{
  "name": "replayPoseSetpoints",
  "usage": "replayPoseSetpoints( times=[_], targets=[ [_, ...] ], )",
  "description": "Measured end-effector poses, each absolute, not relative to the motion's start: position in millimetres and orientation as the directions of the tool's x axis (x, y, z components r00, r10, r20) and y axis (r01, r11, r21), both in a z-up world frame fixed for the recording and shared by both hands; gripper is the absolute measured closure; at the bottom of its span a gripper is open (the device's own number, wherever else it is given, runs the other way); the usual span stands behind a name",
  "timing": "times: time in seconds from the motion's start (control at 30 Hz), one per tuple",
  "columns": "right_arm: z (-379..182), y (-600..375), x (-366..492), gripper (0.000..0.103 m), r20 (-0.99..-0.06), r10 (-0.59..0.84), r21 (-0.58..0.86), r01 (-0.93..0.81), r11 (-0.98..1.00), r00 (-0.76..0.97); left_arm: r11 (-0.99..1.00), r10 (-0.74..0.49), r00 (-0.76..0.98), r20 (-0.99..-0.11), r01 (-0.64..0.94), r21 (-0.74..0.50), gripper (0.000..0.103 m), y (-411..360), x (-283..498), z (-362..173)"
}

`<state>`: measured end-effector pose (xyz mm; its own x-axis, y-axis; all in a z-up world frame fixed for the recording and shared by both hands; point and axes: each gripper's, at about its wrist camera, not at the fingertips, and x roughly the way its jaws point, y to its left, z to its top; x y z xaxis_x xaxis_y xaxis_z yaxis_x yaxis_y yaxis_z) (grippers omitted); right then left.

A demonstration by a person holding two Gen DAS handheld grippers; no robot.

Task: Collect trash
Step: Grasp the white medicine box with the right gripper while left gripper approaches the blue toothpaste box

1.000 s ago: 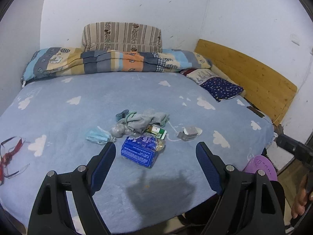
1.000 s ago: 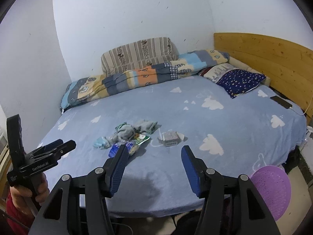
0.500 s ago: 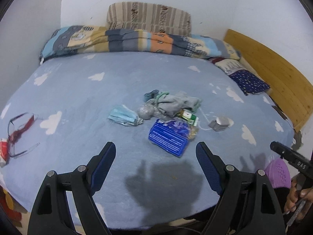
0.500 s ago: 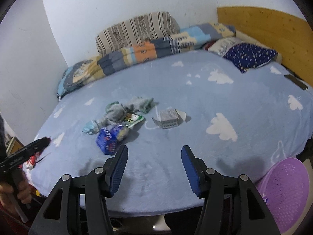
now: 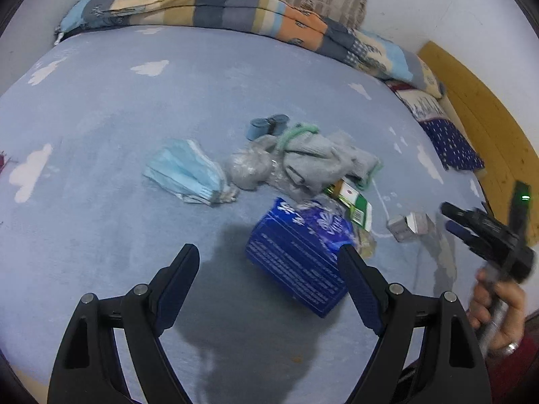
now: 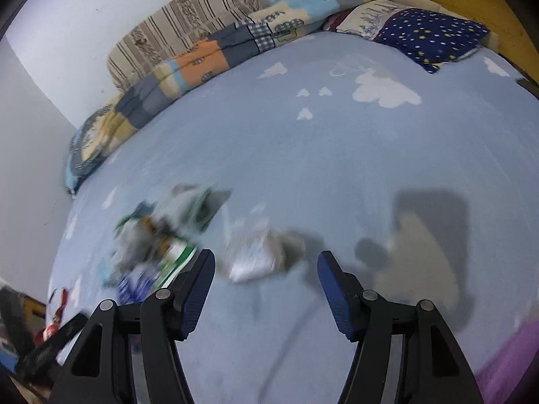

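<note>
No text is legible in either view. The blue package [image 5: 298,256] on the bed [image 5: 101,235] carries white print, including large characters at its 12 o'clock end and fine lines across its face, all too blurred to read. The green-and-white carton [image 5: 355,207], at 1 o'clock from it, bears an unreadable label.

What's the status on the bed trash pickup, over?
Left gripper open, empty, above blue packet. Right gripper jaws opening, empty, near small white carton. Trash pile on bed untouched. Nothing in the way.

white walls [image 5: 421,6], wooden headboard [image 5: 478,118] (bed [image 5: 101,101] cloud-printed)
</note>
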<state>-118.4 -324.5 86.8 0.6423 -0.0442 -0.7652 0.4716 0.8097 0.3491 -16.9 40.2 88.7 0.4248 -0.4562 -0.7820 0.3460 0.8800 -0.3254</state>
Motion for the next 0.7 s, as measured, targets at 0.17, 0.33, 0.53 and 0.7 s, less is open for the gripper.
replayPoseSetpoints(
  times=[0.17, 0.33, 0.53, 0.7],
  targets=[
    [51, -343, -93, 0.037, -0.779, 0.031, 0.398, 0.456, 0.796, 0.626, 0.879, -0.466, 0.409, -0.784, 0.312, -0.360, 0.020, 51, -7, 83],
    [54, -305, -107, 0.037, -0.745, 0.245, 0.522, 0.313, 0.793, 0.621, 0.885, -0.455, 0.432, -0.779, 0.318, -0.340, 0.020, 54, -9, 86],
    [82, -271, -142, 0.037, -0.636, 0.400, 0.614, 0.118, 0.781, 0.660, 0.885, -0.456, 0.408, -0.791, 0.300, -0.356, 0.020, 55, -5, 79],
    [81, -290, -131, 0.037, -0.717, 0.182, 0.444, 0.240, 0.863, 0.674, 0.888, -0.448, 0.401, -0.799, 0.305, -0.345, 0.020, 49, -6, 78]
  ],
)
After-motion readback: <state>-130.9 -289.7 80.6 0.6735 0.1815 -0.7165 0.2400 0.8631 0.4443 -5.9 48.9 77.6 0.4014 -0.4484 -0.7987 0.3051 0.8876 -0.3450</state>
